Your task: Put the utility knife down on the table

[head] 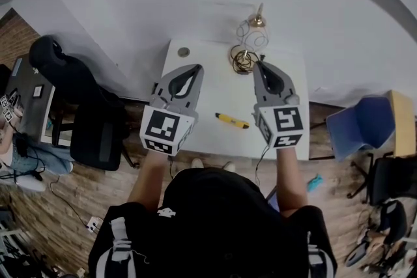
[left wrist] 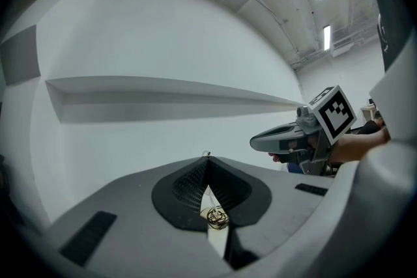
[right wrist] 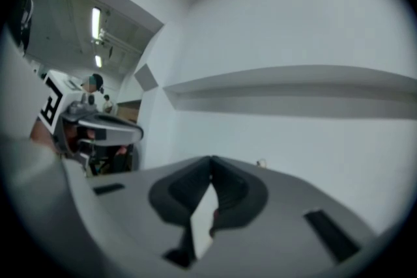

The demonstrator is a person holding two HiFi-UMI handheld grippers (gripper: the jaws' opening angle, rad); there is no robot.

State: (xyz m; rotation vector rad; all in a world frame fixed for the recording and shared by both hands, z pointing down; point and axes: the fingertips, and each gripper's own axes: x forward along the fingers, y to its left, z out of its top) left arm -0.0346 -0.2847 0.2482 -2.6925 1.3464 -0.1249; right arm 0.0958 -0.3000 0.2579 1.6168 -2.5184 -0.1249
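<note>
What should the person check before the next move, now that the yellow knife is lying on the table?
1. Utility knife lies flat on the table: ok.
2. Left gripper has its jaws together with nothing held: ok.
3. Right gripper has its jaws together with nothing held: ok.
4. Both grippers are apart from the knife, which lies between them: ok.
5. Knife blade is pulled in: cannot tell, too small to see.
6. Wire coil at the far edge sits apart from the knife: ok.
</note>
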